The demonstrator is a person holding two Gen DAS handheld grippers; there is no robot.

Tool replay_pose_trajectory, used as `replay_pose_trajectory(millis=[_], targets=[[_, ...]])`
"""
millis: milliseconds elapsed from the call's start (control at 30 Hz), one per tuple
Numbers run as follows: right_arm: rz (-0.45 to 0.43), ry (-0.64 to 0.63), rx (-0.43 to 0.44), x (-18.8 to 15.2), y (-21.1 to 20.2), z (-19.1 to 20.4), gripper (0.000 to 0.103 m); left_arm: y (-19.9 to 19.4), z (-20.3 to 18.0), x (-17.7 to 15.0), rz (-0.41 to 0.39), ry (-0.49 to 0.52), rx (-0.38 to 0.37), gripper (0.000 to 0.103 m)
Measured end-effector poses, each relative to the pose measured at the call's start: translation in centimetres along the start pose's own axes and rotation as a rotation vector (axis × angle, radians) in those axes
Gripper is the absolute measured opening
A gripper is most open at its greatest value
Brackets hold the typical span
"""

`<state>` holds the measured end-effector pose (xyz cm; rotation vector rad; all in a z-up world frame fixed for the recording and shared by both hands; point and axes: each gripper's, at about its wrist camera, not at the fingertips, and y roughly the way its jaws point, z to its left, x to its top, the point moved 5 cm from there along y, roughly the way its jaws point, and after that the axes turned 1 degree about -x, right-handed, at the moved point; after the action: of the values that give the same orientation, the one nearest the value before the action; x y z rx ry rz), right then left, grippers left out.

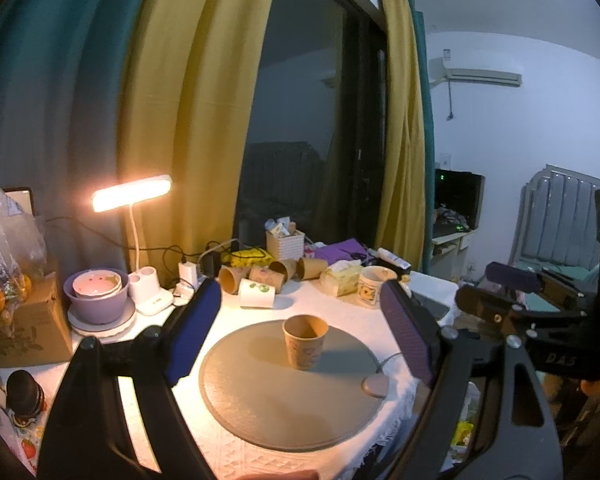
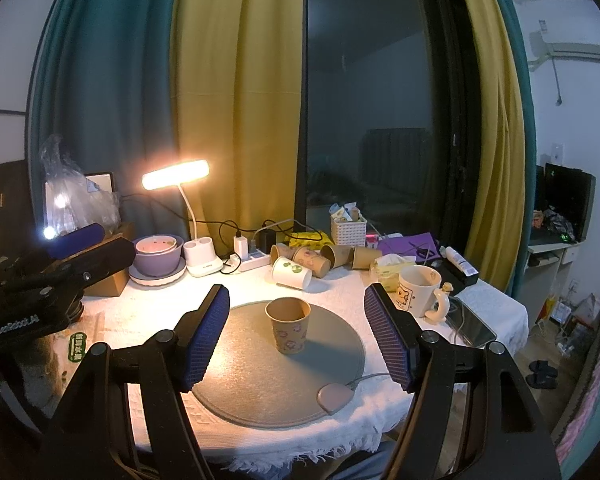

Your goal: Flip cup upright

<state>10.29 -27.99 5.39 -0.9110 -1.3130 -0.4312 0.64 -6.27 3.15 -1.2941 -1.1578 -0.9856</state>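
on the round grey mat [image 2: 260, 380], the brown paper cup [image 2: 288, 326] stood upright, both grippers [image 1: 300, 332] [image 2: 296, 332] spread, nothing apparently left to do.

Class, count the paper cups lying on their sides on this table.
5: four brown paper cups in a row behind the white one, beyond the mat. Others may be hidden.

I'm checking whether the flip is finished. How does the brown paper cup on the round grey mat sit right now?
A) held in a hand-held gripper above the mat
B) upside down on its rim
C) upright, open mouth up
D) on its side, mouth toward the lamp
C: the paper cup stands on its base on the round grey mat, open mouth up, and neither hand-held gripper touches it.
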Motion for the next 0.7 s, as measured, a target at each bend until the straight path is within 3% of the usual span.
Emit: replay_pose_trajectory(millis=[700], targets=[[0.003, 0.011, 0.011, -0.12, 0.06, -0.19, 0.073, -0.21, -0.65, 0.05, -0.002, -0.001, -0.007, 0.083]])
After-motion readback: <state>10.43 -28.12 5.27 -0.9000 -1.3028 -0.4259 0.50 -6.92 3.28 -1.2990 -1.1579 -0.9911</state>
